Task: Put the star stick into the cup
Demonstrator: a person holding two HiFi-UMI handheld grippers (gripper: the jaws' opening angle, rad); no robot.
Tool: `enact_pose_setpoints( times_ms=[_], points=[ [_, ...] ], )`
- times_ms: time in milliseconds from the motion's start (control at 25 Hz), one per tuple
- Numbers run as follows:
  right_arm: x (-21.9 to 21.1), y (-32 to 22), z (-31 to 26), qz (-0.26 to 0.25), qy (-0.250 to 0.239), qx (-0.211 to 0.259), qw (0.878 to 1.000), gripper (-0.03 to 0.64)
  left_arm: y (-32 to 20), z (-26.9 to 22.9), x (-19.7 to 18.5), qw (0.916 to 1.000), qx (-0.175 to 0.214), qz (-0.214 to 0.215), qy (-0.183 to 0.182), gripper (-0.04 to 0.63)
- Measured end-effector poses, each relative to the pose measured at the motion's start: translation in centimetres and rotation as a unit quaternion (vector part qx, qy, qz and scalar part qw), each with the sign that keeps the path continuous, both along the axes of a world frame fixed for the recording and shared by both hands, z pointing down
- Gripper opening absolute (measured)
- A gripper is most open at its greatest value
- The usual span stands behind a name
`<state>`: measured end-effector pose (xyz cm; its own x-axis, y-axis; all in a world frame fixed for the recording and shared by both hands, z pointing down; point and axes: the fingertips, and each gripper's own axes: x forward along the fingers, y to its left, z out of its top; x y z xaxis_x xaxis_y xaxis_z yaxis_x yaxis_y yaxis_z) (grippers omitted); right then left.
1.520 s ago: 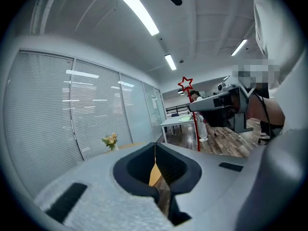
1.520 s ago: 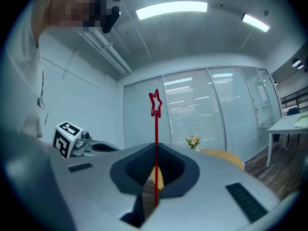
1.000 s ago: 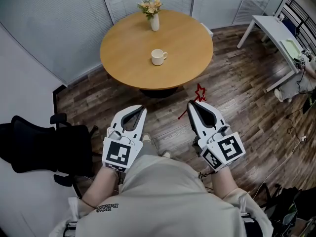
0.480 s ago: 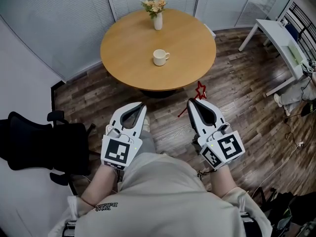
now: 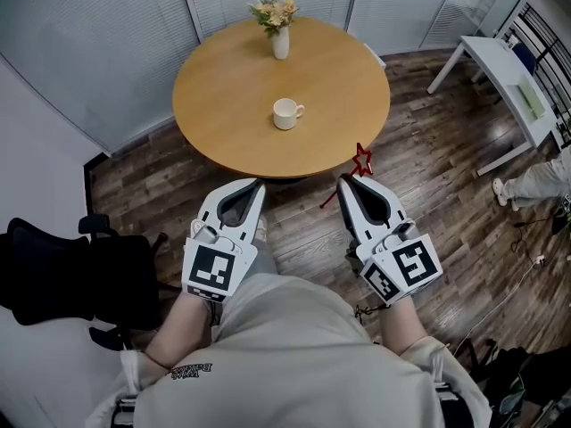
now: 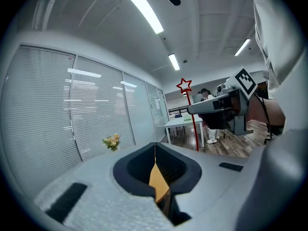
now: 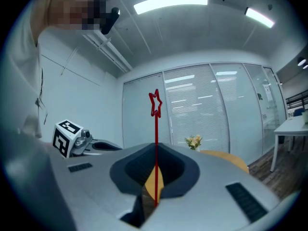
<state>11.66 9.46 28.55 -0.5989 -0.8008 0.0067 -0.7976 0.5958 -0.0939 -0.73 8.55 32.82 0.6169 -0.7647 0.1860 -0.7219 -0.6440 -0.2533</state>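
A thin red star stick [image 5: 360, 160] is clamped in my right gripper [image 5: 347, 182]; its star tip [image 7: 155, 103] stands above the jaws in the right gripper view, and its tail pokes out below the jaws toward the floor. The white cup [image 5: 285, 113] rests near the middle of the round wooden table [image 5: 223, 78], well ahead of both grippers. My left gripper [image 5: 257, 185] is shut with nothing in it, held level beside the right one, short of the table's near edge. From the left gripper view the star stick [image 6: 185, 86] and the right gripper [image 6: 192, 110] appear at the right.
A white vase of flowers [image 5: 278, 27] stands at the table's far side. A black office chair [image 5: 62, 266] is on the left. A white desk [image 5: 510, 74] stands at the right, with a person's legs [image 5: 535, 183] near it. Blinds and glass walls close the back.
The view has shifted slightly, so the table sits a little nearer to the grippers. Both grippers keep their pose, and the stick stays held.
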Motion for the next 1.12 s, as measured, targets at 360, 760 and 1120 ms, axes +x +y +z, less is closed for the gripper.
enact_pose_setpoints(
  times_ms=[360, 760, 1120],
  points=[
    [-2.8, -8.3, 1.0, 0.003, 0.022, -0.008, 1.0, 0.031, -7.8, 0.9, -2.5, 0.9997, -0.02, 0.009, -0.008, 0.023],
    [-6.3, -17.5, 0.7, 0.027, 0.05, -0.007, 0.998, 0.031, -17.3, 1.2, -5.5, 0.9985, -0.036, 0.04, -0.012, 0.022],
    [-8.5, -23.8, 0.1, 0.061, 0.049, -0.013, 0.997, 0.031, -24.1, 0.8, -8.0, 0.9965, -0.036, 0.075, -0.004, 0.022]
  ],
)
